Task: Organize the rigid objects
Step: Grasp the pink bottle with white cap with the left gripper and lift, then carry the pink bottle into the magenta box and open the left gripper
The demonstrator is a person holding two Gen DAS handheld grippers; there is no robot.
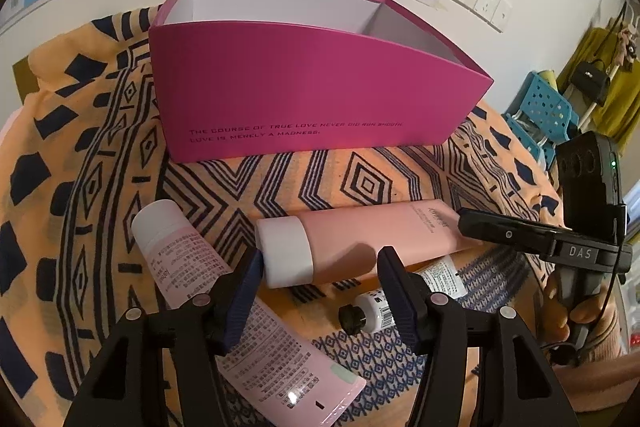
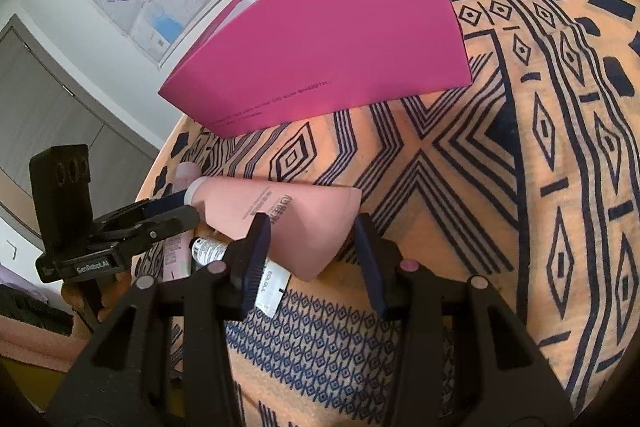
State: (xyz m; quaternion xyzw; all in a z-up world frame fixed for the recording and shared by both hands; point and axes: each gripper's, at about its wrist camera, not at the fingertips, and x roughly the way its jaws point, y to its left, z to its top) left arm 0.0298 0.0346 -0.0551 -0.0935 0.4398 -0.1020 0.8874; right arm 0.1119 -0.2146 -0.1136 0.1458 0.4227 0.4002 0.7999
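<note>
Open magenta cardboard box (image 1: pixel 320 99) at cloth's far edge shows nothing inside. Your left gripper (image 1: pixel 320 279) and right gripper (image 2: pixel 312 247), jaws spread, straddle salmon-pink white-capped plastic tube (image 1: pixel 360 243), unpinched. Two more tubes remain.

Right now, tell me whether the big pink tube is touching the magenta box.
Apart. The left wrist view shows a band of patterned cloth lying bare between the pink tube and the magenta box.

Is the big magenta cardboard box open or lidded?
Open. The left wrist view looks over the magenta cardboard box rim onto bare white inner walls, with no lid on it. Its floor is hidden, so contents cannot be told.
</note>
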